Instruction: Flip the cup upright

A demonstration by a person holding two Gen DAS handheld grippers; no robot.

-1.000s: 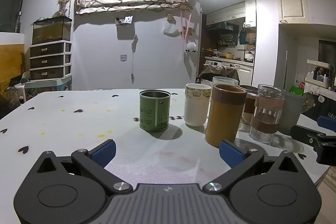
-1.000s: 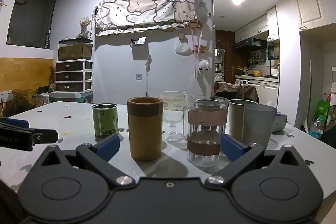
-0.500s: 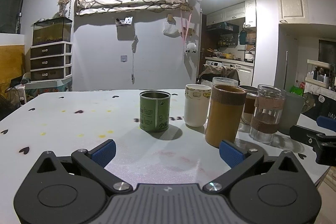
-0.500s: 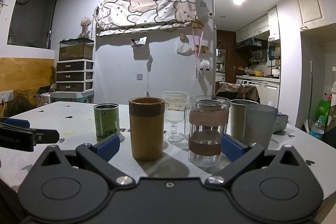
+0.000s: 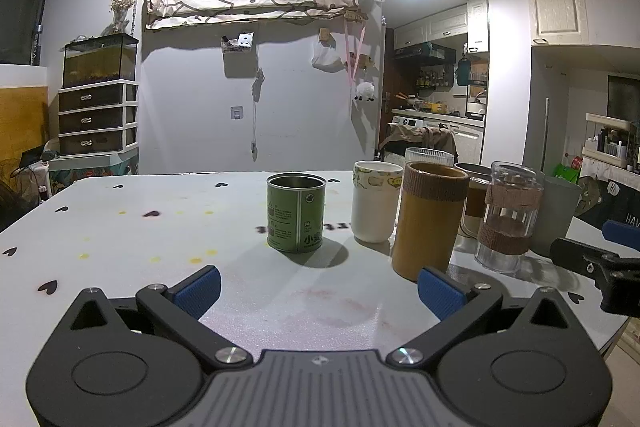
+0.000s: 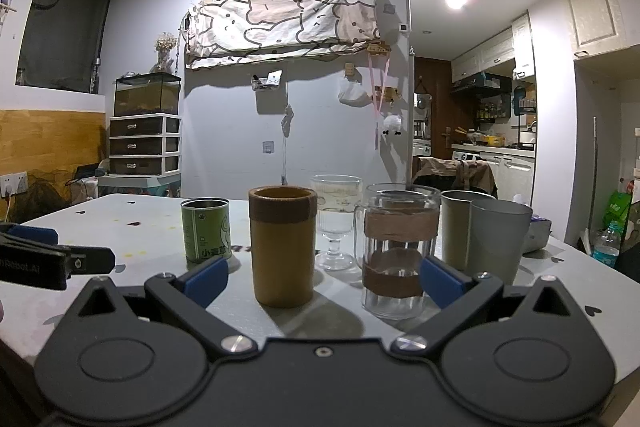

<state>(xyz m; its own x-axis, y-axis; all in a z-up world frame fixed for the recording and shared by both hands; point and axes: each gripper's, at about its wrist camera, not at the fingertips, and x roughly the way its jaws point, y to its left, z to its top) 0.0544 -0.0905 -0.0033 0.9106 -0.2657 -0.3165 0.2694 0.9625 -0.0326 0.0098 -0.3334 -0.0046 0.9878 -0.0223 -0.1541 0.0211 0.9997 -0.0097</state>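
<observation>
Several cups stand upright on the white table point(image 5: 140, 227). In the left wrist view: a green tin point(image 5: 296, 213), a white cup point(image 5: 376, 201), a tan bamboo cup point(image 5: 430, 225), a glass mug with brown bands point(image 5: 508, 223) and a grey cup point(image 5: 558, 215). My left gripper point(image 5: 318, 293) is open and empty, low over the table in front of the tin. My right gripper point(image 6: 322, 281) is open and empty, facing the bamboo cup point(image 6: 282, 247) and the banded glass mug point(image 6: 396, 251). I see no overturned cup.
A stemmed glass point(image 6: 336, 221) and two grey cups point(image 6: 498, 239) stand behind. The green tin point(image 6: 206, 235) is at the left. The left gripper shows in the right wrist view point(image 6: 52, 261); the right gripper's finger shows at the right of the left wrist view point(image 5: 600, 267). The table edge is near on the right.
The right wrist view has shifted slightly, so the cups sit a little further right in it. The left gripper has not moved. Both grippers stay open.
</observation>
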